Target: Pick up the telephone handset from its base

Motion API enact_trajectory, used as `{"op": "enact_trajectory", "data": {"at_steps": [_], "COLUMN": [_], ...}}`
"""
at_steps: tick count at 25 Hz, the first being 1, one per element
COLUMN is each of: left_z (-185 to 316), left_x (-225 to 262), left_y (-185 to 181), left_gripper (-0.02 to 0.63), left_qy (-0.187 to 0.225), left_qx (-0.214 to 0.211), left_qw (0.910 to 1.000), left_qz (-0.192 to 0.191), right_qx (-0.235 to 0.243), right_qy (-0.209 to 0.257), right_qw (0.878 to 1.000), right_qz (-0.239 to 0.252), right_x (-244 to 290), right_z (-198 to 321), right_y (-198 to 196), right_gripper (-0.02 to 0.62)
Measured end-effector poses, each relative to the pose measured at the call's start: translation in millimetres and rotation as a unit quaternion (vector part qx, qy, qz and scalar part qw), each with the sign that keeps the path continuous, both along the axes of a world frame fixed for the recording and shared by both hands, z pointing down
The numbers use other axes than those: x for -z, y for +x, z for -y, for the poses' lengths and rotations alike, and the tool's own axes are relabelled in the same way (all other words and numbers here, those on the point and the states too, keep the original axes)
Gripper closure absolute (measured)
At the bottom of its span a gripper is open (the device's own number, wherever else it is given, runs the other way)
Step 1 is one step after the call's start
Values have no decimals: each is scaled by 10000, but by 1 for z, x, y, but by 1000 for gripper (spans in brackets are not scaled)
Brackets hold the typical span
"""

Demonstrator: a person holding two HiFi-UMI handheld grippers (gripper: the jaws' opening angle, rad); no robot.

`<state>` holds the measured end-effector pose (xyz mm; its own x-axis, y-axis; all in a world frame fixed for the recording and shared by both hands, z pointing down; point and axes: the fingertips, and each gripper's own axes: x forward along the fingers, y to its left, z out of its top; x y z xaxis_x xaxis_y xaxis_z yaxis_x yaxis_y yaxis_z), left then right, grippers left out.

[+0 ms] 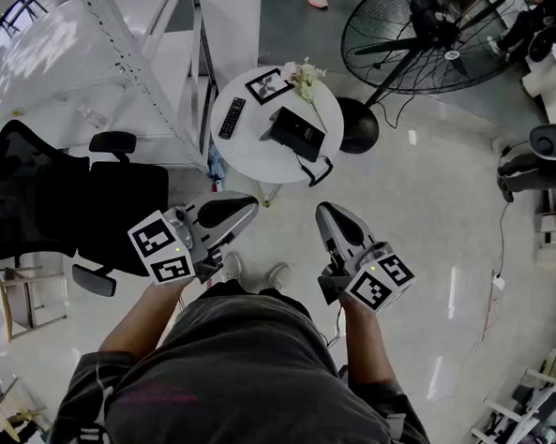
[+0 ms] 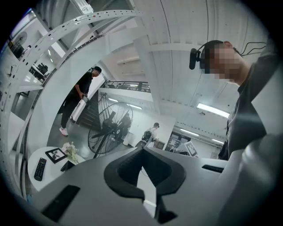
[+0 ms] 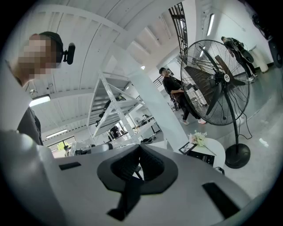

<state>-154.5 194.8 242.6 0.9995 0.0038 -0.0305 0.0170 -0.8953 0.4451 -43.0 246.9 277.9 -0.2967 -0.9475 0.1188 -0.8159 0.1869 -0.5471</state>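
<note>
The black telephone [image 1: 297, 133] lies on a small round white table [image 1: 263, 164] some way ahead of me, its handset resting on the base and a coiled cord [image 1: 317, 172] hanging over the near rim. My left gripper [image 1: 251, 205] and right gripper [image 1: 324, 210] are held level in front of my waist, well short of the table. Both are shut with nothing between the jaws. In the left gripper view the telephone [image 2: 67, 165] shows small at the lower left beyond the closed left gripper [image 2: 142, 152]. In the right gripper view the telephone [image 3: 201, 156] sits right of the closed right gripper [image 3: 140, 150].
A remote [image 1: 232, 117], a framed picture [image 1: 268, 85] and white flowers [image 1: 304, 77] share the table. A large floor fan [image 1: 411, 37] stands behind it to the right, a black office chair [image 1: 63, 203] and metal shelving to the left. Another person [image 2: 79, 99] stands beyond.
</note>
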Motion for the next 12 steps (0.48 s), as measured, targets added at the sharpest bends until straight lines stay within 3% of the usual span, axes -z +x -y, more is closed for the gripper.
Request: {"op": "enact_trajectory", "data": {"at_steps": [12], "left_z": [11], "left_x": [-3], "left_y": [15], "left_gripper": [591], "left_qy": [-20], "left_qx": [4], "left_qw": [10000], "left_qz": [17], "right_qx": [54], "right_qy": [54], "right_qw": [10000], "right_qz": [-31], "right_x": [0], "right_z": [14], "right_y": [12], "right_gripper": [575]}}
